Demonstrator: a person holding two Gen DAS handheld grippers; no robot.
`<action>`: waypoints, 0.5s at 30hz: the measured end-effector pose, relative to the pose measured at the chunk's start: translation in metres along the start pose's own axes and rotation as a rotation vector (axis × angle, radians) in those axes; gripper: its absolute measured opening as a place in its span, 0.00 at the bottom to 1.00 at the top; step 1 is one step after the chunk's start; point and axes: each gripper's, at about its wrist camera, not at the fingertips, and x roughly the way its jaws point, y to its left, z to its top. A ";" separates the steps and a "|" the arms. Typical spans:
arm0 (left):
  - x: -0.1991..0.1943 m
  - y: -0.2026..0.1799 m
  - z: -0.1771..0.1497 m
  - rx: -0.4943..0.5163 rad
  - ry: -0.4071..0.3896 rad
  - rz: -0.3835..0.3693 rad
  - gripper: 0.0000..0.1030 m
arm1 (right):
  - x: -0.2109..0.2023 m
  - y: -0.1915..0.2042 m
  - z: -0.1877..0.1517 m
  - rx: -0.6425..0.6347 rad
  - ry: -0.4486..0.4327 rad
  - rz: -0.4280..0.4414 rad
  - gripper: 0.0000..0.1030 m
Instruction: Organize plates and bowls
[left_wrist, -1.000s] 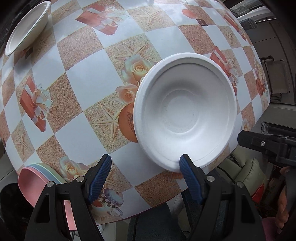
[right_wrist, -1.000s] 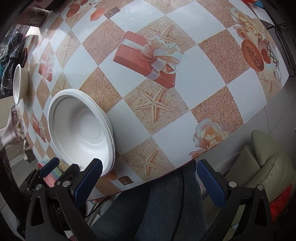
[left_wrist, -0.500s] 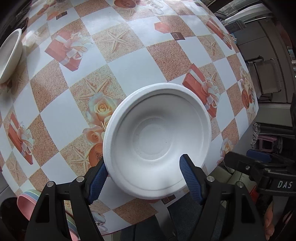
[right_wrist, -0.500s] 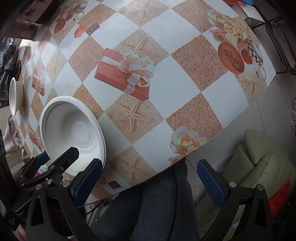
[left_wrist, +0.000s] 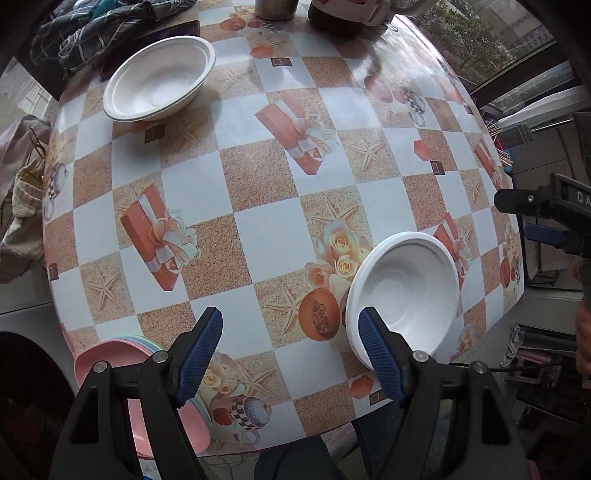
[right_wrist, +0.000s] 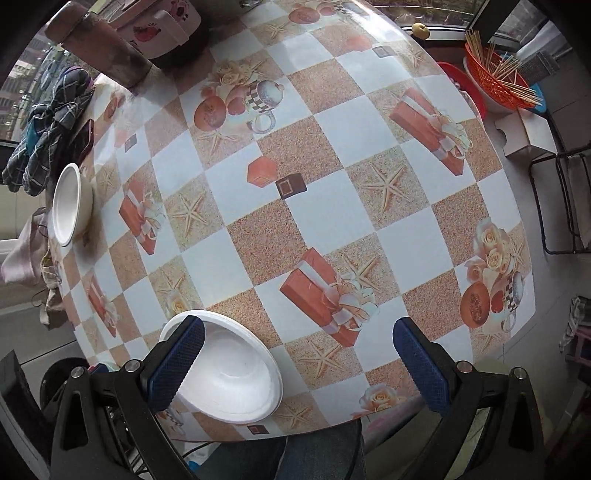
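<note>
A white bowl stack (left_wrist: 406, 291) sits near the table's front edge; it also shows in the right wrist view (right_wrist: 231, 380). A second white bowl (left_wrist: 159, 79) rests at the far left, also seen in the right wrist view (right_wrist: 68, 205). A stack of pink and pastel plates (left_wrist: 122, 373) lies at the front left corner. My left gripper (left_wrist: 290, 350) is open and empty, raised above the table, its right finger in front of the near bowl's rim. My right gripper (right_wrist: 297, 363) is open and empty, raised to the right of the near bowl.
The table (left_wrist: 258, 236) has a checkered cloth. Dark plaid cloth (left_wrist: 99, 29) and containers (left_wrist: 332, 11) stand at the far edge. A red basket of sticks (right_wrist: 495, 81) and a cardboard box (right_wrist: 528, 133) stand beyond the table's right side.
Both grippers have pulled back and risen away from the near white bowl, which stays on the table. More of the table and the far bowl have come into view.
</note>
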 end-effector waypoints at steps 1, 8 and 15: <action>-0.006 0.008 0.009 -0.022 -0.028 0.000 0.77 | -0.003 0.008 0.010 -0.020 -0.009 -0.003 1.00; -0.030 0.058 0.069 -0.194 -0.163 0.076 0.77 | -0.016 0.075 0.054 -0.173 -0.055 -0.006 1.00; -0.028 0.109 0.107 -0.289 -0.203 0.184 0.77 | 0.004 0.147 0.081 -0.316 -0.031 -0.002 1.00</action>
